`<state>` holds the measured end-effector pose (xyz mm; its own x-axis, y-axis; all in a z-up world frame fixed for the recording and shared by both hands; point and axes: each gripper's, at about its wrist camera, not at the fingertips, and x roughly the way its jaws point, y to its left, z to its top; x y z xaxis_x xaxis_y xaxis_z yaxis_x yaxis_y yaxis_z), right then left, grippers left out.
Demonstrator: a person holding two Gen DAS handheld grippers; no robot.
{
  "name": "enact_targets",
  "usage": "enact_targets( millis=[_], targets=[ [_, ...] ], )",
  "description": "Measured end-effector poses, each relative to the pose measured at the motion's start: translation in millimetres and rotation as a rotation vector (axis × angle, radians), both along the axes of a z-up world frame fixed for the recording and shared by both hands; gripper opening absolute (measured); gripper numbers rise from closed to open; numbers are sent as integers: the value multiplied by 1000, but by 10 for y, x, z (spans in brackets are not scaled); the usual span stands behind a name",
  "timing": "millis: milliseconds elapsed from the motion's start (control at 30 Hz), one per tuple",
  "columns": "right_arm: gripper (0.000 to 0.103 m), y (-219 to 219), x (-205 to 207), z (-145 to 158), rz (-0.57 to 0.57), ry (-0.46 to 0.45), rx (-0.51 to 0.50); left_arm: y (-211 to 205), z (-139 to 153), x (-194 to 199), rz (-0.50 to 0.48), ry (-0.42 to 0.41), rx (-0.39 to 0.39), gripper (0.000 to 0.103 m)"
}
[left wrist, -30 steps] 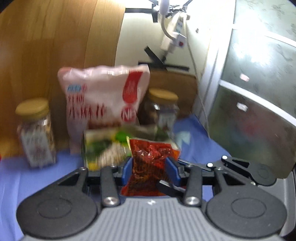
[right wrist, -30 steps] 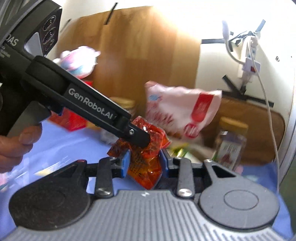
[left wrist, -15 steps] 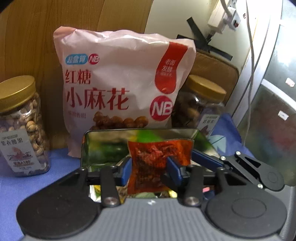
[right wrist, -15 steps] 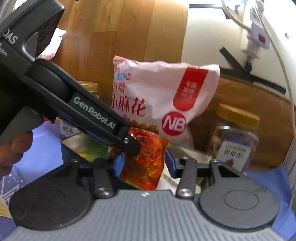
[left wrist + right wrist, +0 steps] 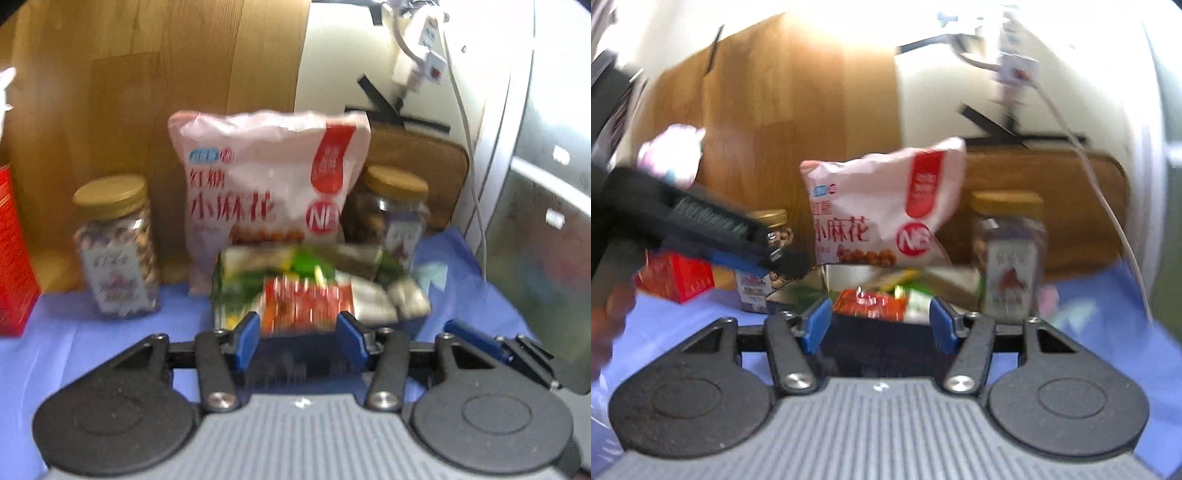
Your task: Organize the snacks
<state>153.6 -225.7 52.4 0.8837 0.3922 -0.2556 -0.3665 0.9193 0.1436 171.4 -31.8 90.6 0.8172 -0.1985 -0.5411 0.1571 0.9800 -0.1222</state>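
Both hand-held grippers' jaws are being opened off the red snack packet (image 5: 306, 304), apparently now dropped into the tin (image 5: 849, 271).

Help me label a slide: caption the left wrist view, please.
Left gripper opening over a red snack packet lying in a shiny tin before a pink bag.

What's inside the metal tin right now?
In the metal tin: a red snack packet lying on green and white packets. Anything beneath them, and the tin's floor, is covered. Blur hides the labels.
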Motion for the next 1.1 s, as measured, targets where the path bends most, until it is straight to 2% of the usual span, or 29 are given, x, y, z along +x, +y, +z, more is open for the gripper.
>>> enact_targets(
  millis=[133,300,433,667,967,1100],
  targets=[
    [62,-144,-326,-202,-68,97,118,-84,-233,-363,15,48,35,47],
    [62,-114,-689,-358,-100,148,128,-99,-504,-740,40,94,52,47],
    [62,-99,-932,-348,-116,136,133,-70,-641,-954,67,110,61,47],
    [62,-28,-1225,-336,-105,123,127,-65,-754,-1219,100,90,94,51],
    [64,-8,-1328,-285,-89,97,124,-88,-872,-1247,137,60,133,56],
    [64,-26,-1274,-267,-111,58,117,-161,-976,-1206,144,47,185,58]
  ],
)
